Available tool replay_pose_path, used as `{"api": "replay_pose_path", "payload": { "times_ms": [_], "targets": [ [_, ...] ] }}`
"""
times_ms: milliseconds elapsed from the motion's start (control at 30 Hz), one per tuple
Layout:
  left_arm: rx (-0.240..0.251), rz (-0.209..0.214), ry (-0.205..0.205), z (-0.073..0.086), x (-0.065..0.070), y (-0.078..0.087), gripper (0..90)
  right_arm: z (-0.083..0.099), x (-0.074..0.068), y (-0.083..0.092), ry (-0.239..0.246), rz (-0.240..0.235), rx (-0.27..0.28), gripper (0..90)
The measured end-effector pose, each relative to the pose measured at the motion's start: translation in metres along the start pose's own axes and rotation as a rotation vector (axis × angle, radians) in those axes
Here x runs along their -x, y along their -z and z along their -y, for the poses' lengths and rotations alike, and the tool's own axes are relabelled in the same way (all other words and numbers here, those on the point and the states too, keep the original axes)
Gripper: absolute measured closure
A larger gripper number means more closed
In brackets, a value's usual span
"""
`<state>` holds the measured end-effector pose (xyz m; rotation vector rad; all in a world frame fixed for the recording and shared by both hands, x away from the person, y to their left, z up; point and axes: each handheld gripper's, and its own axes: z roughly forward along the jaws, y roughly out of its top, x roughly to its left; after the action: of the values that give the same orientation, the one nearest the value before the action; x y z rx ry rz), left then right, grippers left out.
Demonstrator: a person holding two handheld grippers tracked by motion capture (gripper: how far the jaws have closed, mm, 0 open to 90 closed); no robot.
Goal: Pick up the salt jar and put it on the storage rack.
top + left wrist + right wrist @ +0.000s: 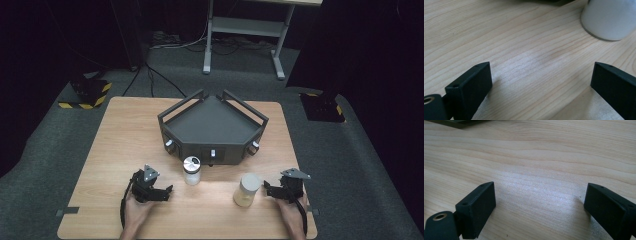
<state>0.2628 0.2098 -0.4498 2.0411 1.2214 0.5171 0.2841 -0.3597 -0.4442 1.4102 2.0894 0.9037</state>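
On the wooden table point(115, 150), 2 jars, dark room.

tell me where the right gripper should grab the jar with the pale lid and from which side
Probably the jar is best taken around its round body, below the pale lid, coming in level from its right, where the right gripper already sits close with open jaws. It stands upright on the table, so the straight walls should suit the fingers; the space beside it looks free.

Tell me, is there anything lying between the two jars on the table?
No. In the high view, only bare wooden table separates the metal-lidded jar from the pale-lidded jar.
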Motion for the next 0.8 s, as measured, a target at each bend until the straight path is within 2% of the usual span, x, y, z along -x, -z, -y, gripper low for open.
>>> {"api": "replay_pose_path", "payload": {
  "times_ms": [233, 633, 767, 800],
  "targets": [
    [0.019, 0.033, -0.019, -0.004, 0.004, 0.002, 3.5, 0.000, 0.000, 0.000, -0.001, 0.000, 0.000, 10.2],
    [0.026, 0.107, -0.097, -0.022, 0.023, -0.006, 3.4, 0.000, 0.000, 0.000, -0.002, 0.001, 0.000, 10.3],
    [0.038, 0.126, -0.100, -0.026, 0.026, -0.009, 3.4, 0.000, 0.000, 0.000, -0.002, 0.001, 0.000, 10.3],
    [0.274, 0.142, 0.243, 0.005, 0.057, -0.031, 3.4, 0.000, 0.000, 0.000, -0.002, 0.001, 0.000, 10.3]
  ]
}}
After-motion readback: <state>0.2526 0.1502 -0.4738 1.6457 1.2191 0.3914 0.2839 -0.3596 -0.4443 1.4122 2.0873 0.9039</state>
